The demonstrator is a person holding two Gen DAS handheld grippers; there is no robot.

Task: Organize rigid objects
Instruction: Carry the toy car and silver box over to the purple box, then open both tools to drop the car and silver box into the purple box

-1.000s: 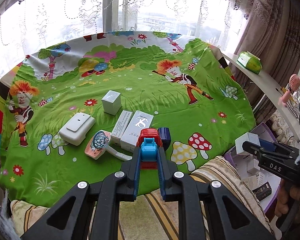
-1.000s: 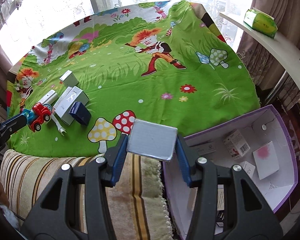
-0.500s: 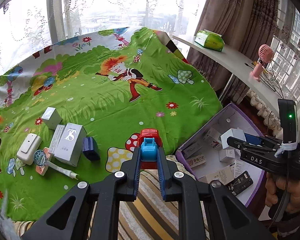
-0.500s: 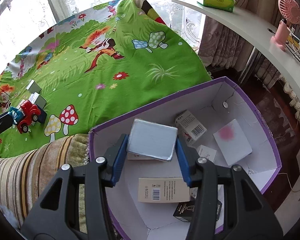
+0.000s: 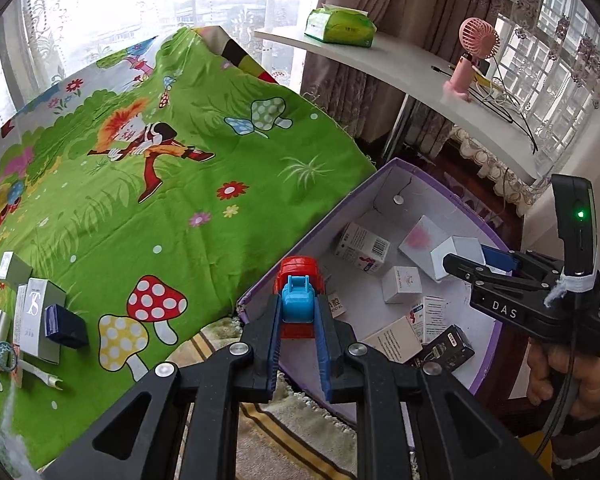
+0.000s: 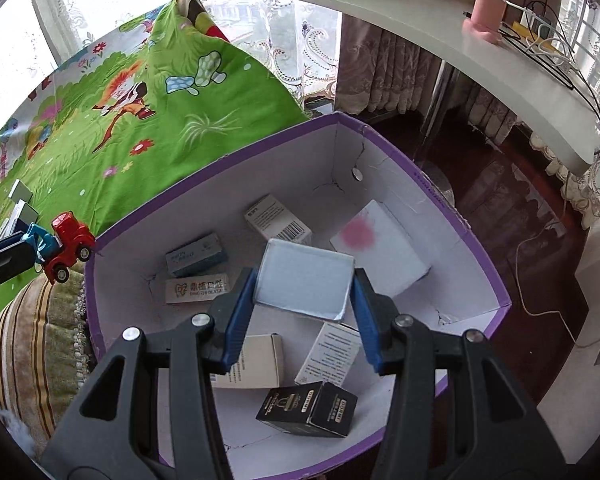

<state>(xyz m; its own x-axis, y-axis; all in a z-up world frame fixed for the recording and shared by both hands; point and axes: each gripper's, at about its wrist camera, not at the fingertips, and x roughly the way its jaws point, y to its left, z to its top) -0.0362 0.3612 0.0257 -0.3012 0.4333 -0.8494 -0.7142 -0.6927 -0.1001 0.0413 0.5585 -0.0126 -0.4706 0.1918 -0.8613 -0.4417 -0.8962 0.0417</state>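
Over the purple box (image 6: 440, 184) beside the green cartoon sheet (image 5: 180, 200), your right gripper (image 6: 304, 284) held a pale flat box (image 6: 304, 280) clamped between its jaws above the packages inside, while your left gripper (image 5: 298, 312), jaws pinched narrow, gripped a red-and-blue toy truck (image 5: 298, 284) at the box's rim.

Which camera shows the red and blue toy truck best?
The right wrist view: the red and blue toy truck appears side-on, wheels and cab visible, clamped in the left tongs. The left wrist view shows only its top and rear, between those tongs.
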